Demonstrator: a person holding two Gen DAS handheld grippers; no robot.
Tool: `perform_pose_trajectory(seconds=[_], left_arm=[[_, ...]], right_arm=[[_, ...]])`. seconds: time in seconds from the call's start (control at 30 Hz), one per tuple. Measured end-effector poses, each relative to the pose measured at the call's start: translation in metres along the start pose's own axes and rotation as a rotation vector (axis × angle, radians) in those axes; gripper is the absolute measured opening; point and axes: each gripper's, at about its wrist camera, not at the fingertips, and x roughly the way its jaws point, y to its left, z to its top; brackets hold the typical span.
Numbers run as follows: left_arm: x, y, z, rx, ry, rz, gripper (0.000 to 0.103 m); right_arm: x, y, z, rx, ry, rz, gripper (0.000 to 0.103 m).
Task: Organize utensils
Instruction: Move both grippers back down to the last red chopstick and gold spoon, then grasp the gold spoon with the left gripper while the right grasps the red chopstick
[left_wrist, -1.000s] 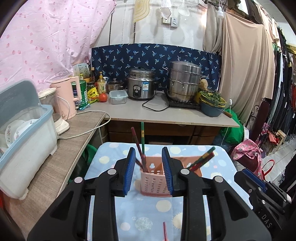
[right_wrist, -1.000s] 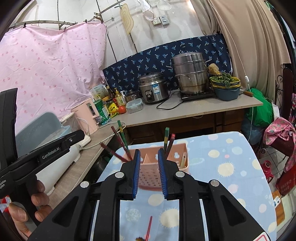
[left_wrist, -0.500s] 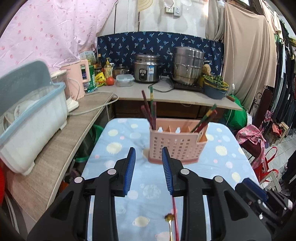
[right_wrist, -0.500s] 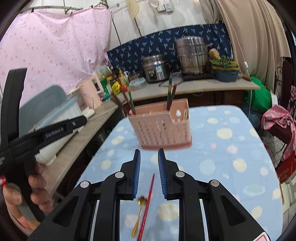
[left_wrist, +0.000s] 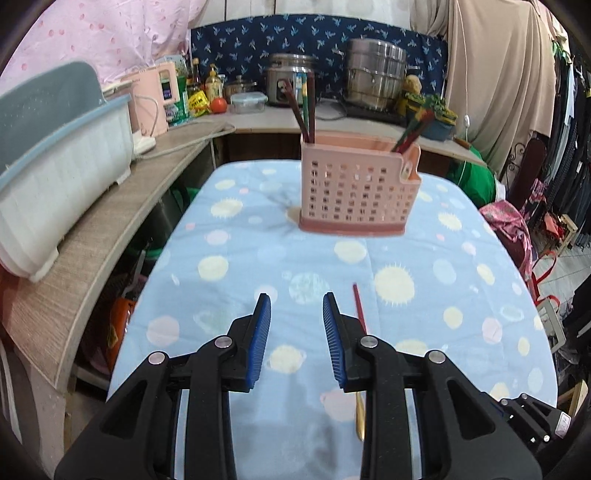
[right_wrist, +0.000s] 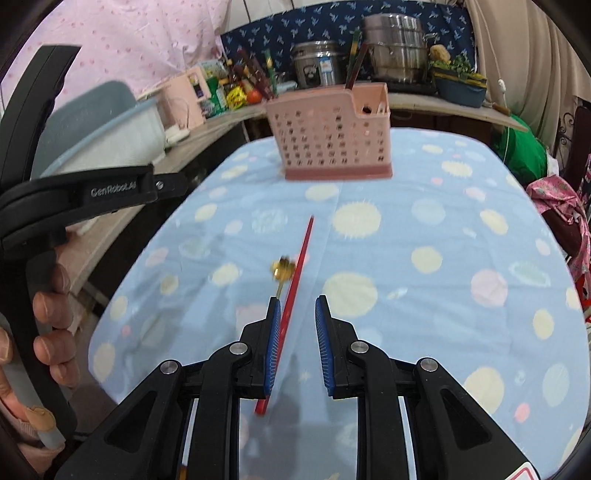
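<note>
While both grippers gape empty, a thin red chopstick (right_wrist: 295, 295) lies on the cloth (right_wrist: 443, 221).

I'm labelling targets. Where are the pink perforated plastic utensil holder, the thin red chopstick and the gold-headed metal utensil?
pink perforated plastic utensil holder (right_wrist: 328, 144): right wrist view, front wall.
thin red chopstick (right_wrist: 301, 254): right wrist view, mid-shaft.
gold-headed metal utensil (right_wrist: 282, 268): right wrist view, its head.
</note>
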Motion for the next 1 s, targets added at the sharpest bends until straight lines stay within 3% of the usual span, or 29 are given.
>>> perform_pose_trajectory(seconds=[0.2,0.4,0.8,1.0], left_arm=[[0.017,0.004,-0.037,0.003,0.086,0.013,0.028],[0.028,0.008,-0.063,0.003,0.154,0.015,0.028],[0.039,0.002,-0.086,0.027,0.215,0.008,0.028],[0.043,0.005,-0.088,0.020,0.232,0.007,0.028]], right_arm=[[0.016,0.013,-0.035,-0.028,0.077,0.005,0.020],[0.030,0.019,-0.050,-0.033,0.124,0.011,0.020],[0.038,0.022,-0.054,-0.039,0.117,-0.009,0.020],[0.039,0.019,-0.055,-0.041,0.101,-0.034,0.009]])
